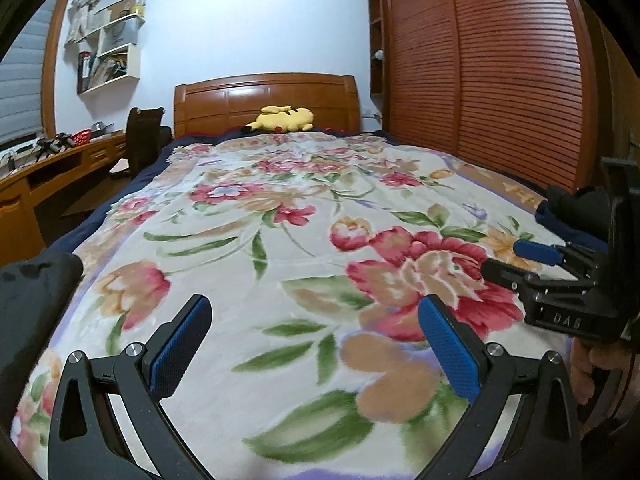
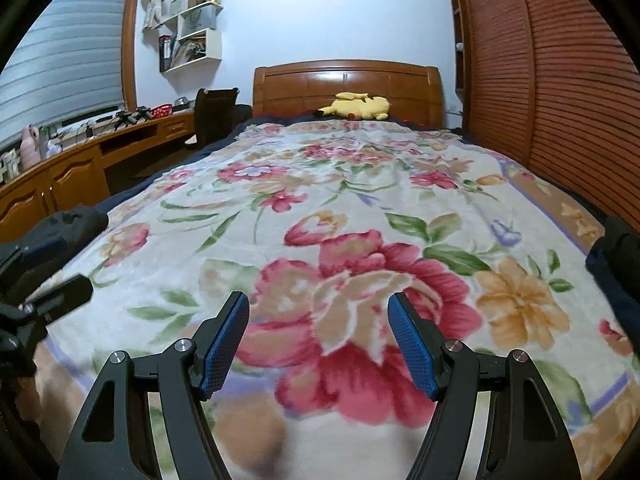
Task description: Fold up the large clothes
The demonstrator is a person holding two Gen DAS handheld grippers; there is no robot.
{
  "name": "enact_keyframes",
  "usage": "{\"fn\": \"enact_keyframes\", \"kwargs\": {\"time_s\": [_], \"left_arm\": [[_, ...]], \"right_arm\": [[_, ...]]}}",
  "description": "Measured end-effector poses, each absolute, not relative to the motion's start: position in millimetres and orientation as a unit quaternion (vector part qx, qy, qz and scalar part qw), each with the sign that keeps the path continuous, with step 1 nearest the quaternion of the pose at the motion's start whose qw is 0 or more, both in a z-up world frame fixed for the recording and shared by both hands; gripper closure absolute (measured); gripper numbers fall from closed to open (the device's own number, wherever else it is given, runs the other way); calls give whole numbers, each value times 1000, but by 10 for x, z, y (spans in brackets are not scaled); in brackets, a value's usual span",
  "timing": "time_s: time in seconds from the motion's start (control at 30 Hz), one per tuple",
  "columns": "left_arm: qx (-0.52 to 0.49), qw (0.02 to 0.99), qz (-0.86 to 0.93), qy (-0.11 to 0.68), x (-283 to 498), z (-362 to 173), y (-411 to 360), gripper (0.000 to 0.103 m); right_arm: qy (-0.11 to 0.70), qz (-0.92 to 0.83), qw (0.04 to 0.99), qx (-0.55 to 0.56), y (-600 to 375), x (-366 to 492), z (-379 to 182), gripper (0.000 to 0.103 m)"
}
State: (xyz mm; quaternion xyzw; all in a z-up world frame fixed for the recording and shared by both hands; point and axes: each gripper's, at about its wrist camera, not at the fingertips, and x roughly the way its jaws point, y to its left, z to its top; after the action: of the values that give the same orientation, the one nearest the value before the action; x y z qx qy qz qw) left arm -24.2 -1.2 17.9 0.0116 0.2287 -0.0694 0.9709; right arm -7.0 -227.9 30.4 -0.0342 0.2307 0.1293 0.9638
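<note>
Left wrist view shows us dark clothing (image 1: 28,300) bunched at the near left edge of the floral blanket (image 1: 280,208). We hold the left gripper (image 1: 316,344) and right gripper (image 2: 318,344) above the blanket, both spread wide and gripping nothing. A yellow plush (image 1: 282,119) lies by the headboard (image 1: 264,98).

light: even, indoor, soft shadows | glare: headboard (image 2: 348,84) | blur: near blanket (image 2: 320,360); edges: fisheye-bent, dark corners
</note>
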Motion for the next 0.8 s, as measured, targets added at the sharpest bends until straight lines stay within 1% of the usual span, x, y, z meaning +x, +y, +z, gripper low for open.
{"fn": "enact_keyframes", "kwargs": {"time_s": [0.43,0.8], "left_arm": [[17,981,-60,185,-520,284,40,0],[14,982,-53,183,-575,250,41,0]], "right_arm": [[178,141,973,-41,-2138,-350,257,29],[148,127,980,-27,-2271,-534,194,29]]}}
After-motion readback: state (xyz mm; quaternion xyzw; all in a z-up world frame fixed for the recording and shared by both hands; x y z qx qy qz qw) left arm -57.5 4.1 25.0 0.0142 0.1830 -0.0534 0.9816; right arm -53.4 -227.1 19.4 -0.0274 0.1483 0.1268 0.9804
